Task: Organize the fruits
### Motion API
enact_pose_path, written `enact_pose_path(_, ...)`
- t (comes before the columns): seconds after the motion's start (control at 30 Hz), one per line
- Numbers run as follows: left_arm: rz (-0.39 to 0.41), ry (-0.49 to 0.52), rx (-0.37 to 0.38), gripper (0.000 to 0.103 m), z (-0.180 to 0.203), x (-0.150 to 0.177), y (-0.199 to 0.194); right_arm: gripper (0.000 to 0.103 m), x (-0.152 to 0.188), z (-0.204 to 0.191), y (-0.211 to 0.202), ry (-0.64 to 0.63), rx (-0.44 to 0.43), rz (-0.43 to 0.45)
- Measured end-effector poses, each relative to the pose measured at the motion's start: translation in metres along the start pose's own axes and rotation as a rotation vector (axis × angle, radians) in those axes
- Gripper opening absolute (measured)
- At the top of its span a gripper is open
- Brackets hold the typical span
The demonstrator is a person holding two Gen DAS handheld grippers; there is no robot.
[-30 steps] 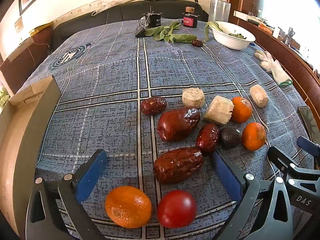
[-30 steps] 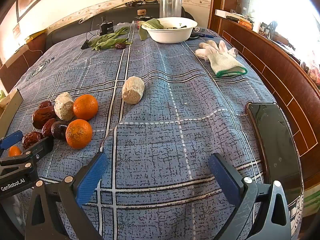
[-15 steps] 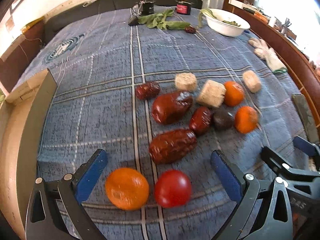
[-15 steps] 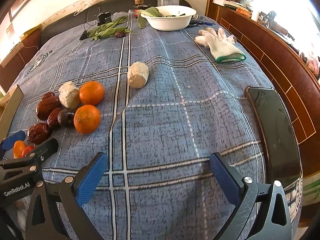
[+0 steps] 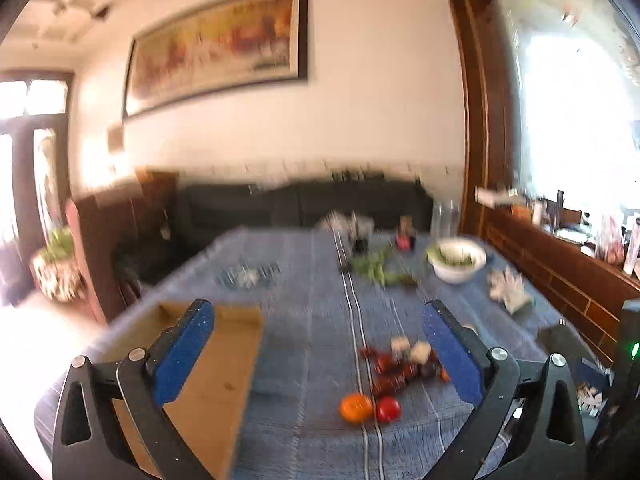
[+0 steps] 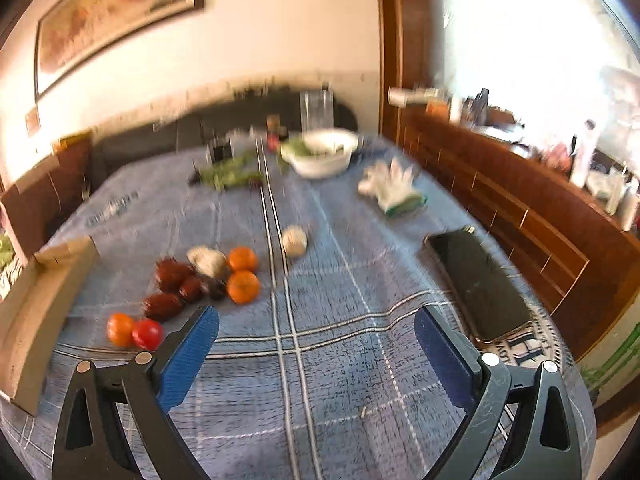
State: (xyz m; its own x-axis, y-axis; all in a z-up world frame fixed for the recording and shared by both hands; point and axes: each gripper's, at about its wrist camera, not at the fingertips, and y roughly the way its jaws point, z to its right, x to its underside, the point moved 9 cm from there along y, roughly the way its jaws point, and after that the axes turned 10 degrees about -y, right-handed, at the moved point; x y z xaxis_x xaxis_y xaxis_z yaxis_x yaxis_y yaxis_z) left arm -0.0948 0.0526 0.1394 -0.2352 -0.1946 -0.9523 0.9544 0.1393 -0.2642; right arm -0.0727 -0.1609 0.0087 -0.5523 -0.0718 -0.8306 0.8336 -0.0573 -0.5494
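Note:
Both views are motion-blurred. A cluster of fruit lies on the blue checked cloth: dark red dates (image 6: 172,276), two oranges (image 6: 243,286), pale chunks (image 6: 208,261). A third orange (image 6: 119,329) and a red tomato (image 6: 148,334) lie nearest. One pale chunk (image 6: 295,241) sits apart. In the left wrist view the orange (image 5: 356,409) and tomato (image 5: 388,409) lie low between the fingers. My left gripper (image 5: 318,354) is open and empty, raised well above the table. My right gripper (image 6: 316,354) is open and empty, raised over the cloth's near part.
A cardboard box (image 5: 224,380) stands at the table's left edge and also shows in the right wrist view (image 6: 36,304). A white bowl (image 6: 323,151) with greens, loose leaves (image 6: 230,174) and white gloves (image 6: 394,188) lie further back. A black phone (image 6: 478,284) lies right.
Both grippers have lifted and pulled back from the table and tilted up, so the fruit looks smaller and the wall and painting come into view. Both stay open and empty.

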Motion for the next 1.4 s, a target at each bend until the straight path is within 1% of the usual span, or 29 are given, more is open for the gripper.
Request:
enact_pose_path(0.03, 0.011, 0.006, -0.001, 0.103, 0.000, -0.006, -0.007, 0.100, -0.006, -0.002, -0.002, 0.005, -0.004, 0.019)
enact_pose_path(0.07, 0.006, 0.011, 0.004, 0.103, 0.001, -0.010, -0.011, 0.100, -0.009, -0.004, -0.006, 0.005, -0.007, 0.034)
enact_pose_path(0.13, -0.017, 0.010, 0.037, 0.103, 0.003, -0.010, -0.015, 0.100, -0.012, -0.010, -0.016, -0.007, -0.003, 0.067)
enact_pose_path(0.23, -0.052, 0.010, 0.068, 0.103, 0.007, -0.007, -0.017, 0.101, -0.017, -0.014, -0.030, -0.038, 0.030, 0.120)
enact_pose_path(0.33, -0.083, 0.001, 0.116, 0.103, 0.011, 0.004, -0.020, 0.103, -0.017, -0.014, -0.038, -0.047, 0.034, 0.145)
enact_pose_path(0.43, -0.131, -0.017, 0.172, 0.103, 0.013, 0.013, -0.015, 0.103, -0.014, -0.010, -0.037, -0.038, 0.039, 0.130)
enact_pose_path(0.47, -0.154, -0.021, 0.193, 0.103, 0.016, 0.019, -0.013, 0.103, -0.012, -0.008, -0.035, -0.029, 0.038, 0.114)
enact_pose_path(0.5, -0.194, -0.026, 0.221, 0.103, 0.018, 0.026, -0.008, 0.103, -0.009, -0.004, -0.034, -0.017, 0.037, 0.095)
enact_pose_path(0.6, -0.340, -0.059, 0.330, 0.103, 0.031, 0.056, 0.011, 0.103, -0.001, 0.009, -0.028, 0.037, 0.027, 0.043)
enact_pose_path(0.63, -0.381, -0.065, 0.345, 0.103, 0.033, 0.065, 0.018, 0.103, 0.001, 0.013, -0.027, 0.049, 0.020, 0.032)
enact_pose_path(0.67, -0.419, -0.068, 0.351, 0.103, 0.034, 0.075, 0.025, 0.103, 0.003, 0.015, -0.026, 0.056, 0.014, 0.021)
enact_pose_path(0.73, -0.467, -0.059, 0.340, 0.103, 0.035, 0.090, 0.038, 0.103, 0.008, 0.016, -0.024, 0.055, 0.011, 0.006)
enact_pose_path(0.87, -0.542, -0.064, 0.268, 0.103, 0.020, 0.114, 0.059, 0.103, 0.012, 0.010, -0.026, 0.039, -0.001, 0.006)
enact_pose_path(0.97, -0.580, -0.090, 0.179, 0.103, -0.004, 0.126, 0.074, 0.103, 0.012, 0.002, -0.026, 0.029, -0.026, 0.002)
enact_pose_path(1.03, -0.582, -0.101, 0.124, 0.103, -0.024, 0.127, 0.078, 0.103, 0.011, -0.004, -0.026, 0.018, -0.041, 0.001)
enact_pose_path(1.17, -0.546, -0.106, 0.066, 0.103, -0.045, 0.118, 0.081, 0.103, 0.009, -0.014, -0.028, -0.005, -0.057, 0.011)
enact_pose_path(1.23, -0.476, -0.076, 0.036, 0.103, -0.048, 0.103, 0.071, 0.103, 0.009, -0.018, -0.028, -0.010, -0.064, 0.016)
enact_pose_path(1.37, -0.283, -0.016, -0.009, 0.103, -0.044, 0.060, 0.039, 0.103, 0.007, -0.024, -0.026, -0.019, -0.087, 0.016)
enact_pose_path(1.4, -0.250, -0.012, -0.012, 0.103, -0.043, 0.050, 0.031, 0.103, 0.006, -0.024, -0.026, -0.021, -0.091, 0.017)
